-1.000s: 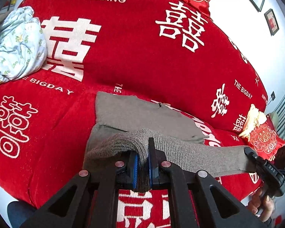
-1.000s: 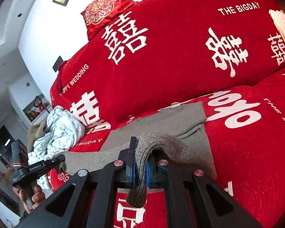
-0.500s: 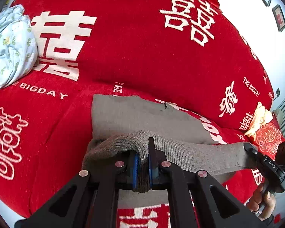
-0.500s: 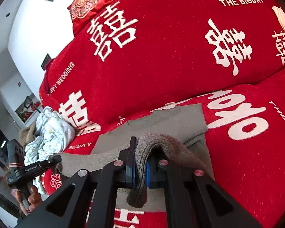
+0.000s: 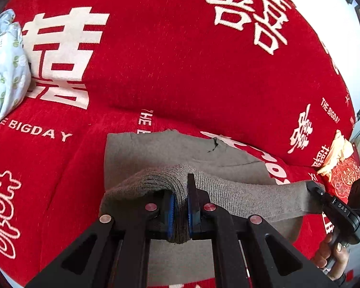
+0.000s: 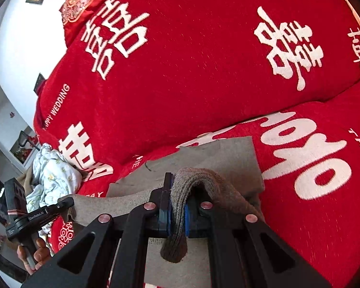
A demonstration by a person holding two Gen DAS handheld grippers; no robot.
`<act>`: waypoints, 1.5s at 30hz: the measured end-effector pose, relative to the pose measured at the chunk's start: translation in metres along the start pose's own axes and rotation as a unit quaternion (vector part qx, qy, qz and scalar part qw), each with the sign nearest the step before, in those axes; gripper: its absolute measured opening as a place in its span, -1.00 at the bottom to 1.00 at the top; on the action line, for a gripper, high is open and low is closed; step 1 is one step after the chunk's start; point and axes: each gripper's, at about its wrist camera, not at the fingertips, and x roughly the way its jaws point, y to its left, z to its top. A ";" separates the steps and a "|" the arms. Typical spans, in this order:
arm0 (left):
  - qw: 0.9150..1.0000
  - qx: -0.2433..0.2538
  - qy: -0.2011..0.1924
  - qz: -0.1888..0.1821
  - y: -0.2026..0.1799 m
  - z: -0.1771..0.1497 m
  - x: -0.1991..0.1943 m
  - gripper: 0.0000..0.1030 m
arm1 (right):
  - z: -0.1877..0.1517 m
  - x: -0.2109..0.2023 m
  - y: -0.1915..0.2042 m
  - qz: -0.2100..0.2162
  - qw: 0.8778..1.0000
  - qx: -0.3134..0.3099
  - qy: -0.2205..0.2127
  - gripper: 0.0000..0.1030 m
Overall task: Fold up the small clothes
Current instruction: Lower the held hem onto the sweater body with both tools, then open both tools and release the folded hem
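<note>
A grey knit garment lies on the red sofa seat, its near ribbed edge lifted and stretched between both grippers. My left gripper is shut on the left end of that ribbed edge. My right gripper is shut on the right end, with a fold of the garment draped over its fingers. The right gripper shows in the left wrist view, and the left gripper in the right wrist view. The flat far part of the garment also shows in the right wrist view.
The sofa wears a red cover with white characters. A crumpled pale floral cloth lies on the seat at far left, also in the right wrist view. A red and cream cushion sits at far right.
Both grippers have carried the held ribbed edge forward over the flat part of the garment, toward the sofa back. Both stay shut on the cloth.
</note>
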 end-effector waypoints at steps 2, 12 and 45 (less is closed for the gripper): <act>1.000 -0.002 0.003 0.000 0.002 0.005 0.007 -0.82 | 0.006 0.011 -0.001 -0.004 1.000 0.001 0.005 -0.85; 0.999 -0.015 0.036 0.019 0.013 0.031 0.067 -0.82 | 0.024 0.066 -0.018 -0.024 0.999 0.017 0.034 -0.85; 0.995 0.034 0.080 0.051 0.016 0.044 0.147 0.78 | 0.032 0.165 -0.005 -0.076 0.987 -0.083 0.118 0.52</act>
